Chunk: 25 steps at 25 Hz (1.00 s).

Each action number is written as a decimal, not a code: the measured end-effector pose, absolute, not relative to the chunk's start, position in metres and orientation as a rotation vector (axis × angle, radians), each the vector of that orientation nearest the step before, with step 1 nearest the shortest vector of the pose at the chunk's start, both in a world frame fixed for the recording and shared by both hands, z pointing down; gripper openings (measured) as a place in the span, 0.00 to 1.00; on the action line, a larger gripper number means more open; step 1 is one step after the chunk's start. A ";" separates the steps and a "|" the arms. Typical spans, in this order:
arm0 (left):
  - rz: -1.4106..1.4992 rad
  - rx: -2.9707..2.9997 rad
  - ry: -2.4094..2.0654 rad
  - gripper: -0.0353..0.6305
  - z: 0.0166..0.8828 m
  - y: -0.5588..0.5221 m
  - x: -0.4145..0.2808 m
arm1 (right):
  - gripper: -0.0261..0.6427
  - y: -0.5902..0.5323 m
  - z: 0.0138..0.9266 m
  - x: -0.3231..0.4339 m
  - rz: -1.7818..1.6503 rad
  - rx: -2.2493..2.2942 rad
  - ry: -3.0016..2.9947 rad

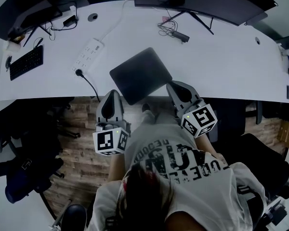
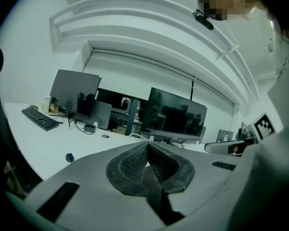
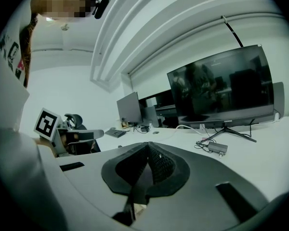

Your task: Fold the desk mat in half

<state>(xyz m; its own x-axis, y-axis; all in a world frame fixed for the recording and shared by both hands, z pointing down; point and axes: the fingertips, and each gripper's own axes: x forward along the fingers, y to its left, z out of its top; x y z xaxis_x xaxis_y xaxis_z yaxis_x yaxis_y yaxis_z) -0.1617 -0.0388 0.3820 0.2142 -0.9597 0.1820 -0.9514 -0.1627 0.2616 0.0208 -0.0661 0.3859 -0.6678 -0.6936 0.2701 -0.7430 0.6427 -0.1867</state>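
White desk (image 1: 221, 66) curves across an office, seen from overhead as I work the rig. My left gripper (image 1: 113, 92) has its pads (image 2: 130, 163) pressed together on nothing, and it hangs over the wood floor (image 1: 82, 124) just short of the desk's near edge. My right gripper (image 1: 170, 84) is likewise closed and empty, its tip at the desk's edge by the right corner of the mat (image 1: 140, 75); whether it touches I cannot tell. Between the two grippers the dark mat lies on the desk, turned at an angle, its near corner poking over the edge. Farther out sit a power strip (image 1: 88, 54) to the left, a keyboard (image 1: 26, 61) beyond that, and a wide monitor (image 1: 207, 1) at the back.
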 end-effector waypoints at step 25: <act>-0.062 2.039 -1.901 0.05 0.383 -0.071 -0.161 | 0.03 -0.136 0.375 0.033 0.395 1.084 -2.746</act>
